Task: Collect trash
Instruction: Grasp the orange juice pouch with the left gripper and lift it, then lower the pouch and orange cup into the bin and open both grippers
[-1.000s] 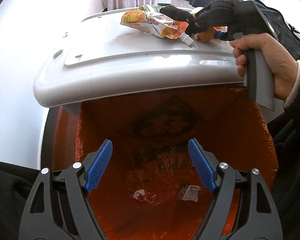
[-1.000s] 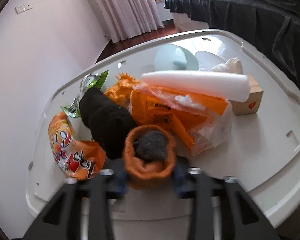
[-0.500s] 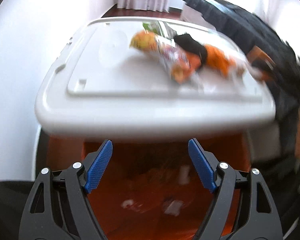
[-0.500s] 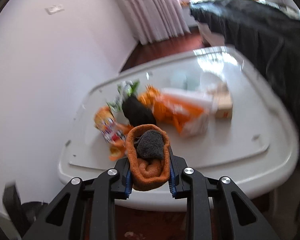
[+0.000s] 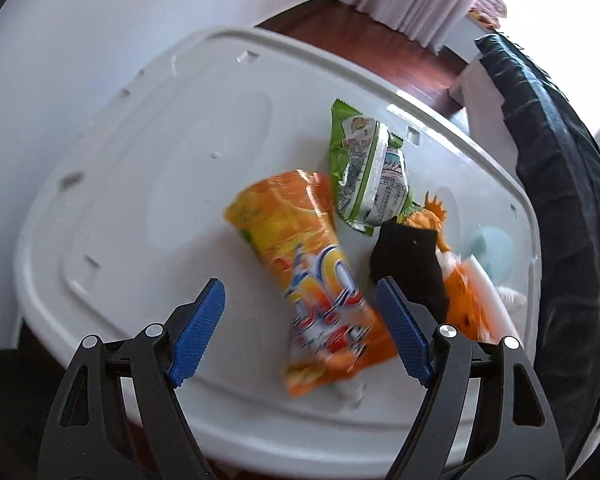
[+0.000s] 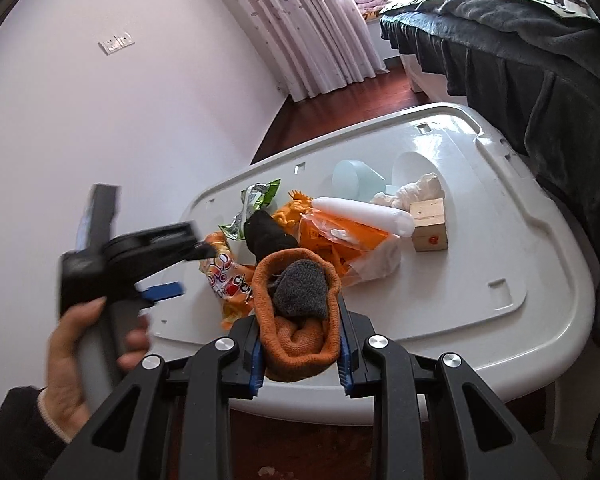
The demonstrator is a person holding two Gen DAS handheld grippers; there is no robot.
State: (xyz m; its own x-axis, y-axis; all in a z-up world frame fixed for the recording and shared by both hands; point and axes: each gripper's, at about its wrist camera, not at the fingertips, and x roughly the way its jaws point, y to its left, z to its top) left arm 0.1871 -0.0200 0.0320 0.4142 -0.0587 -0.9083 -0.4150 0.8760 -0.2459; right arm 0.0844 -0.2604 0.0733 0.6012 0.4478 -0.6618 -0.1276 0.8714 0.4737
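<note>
My left gripper [image 5: 300, 334] is open above the near edge of the white table [image 5: 140, 200], with the orange snack pouch [image 5: 312, 280] lying between its blue pads. It also shows in the right wrist view [image 6: 168, 270], over the pouch [image 6: 224, 276]. A green wrapper [image 5: 368, 176] and a black sock [image 5: 412, 264] lie just behind. My right gripper [image 6: 300, 352] is shut on an orange and grey sock [image 6: 300, 300], held off the table's near edge.
On the table lie an orange plastic bag [image 6: 340, 240], a white foam roll [image 6: 364, 216], a wooden block [image 6: 430, 230], crumpled tissue [image 6: 412, 192] and a pale blue cup [image 6: 352, 178]. A dark-covered bed [image 6: 520, 60] stands on the right, a white wall on the left.
My left gripper has risen from over the orange-lined bin to above the table, around the pouch. My right gripper has pulled back off the table with the sock.
</note>
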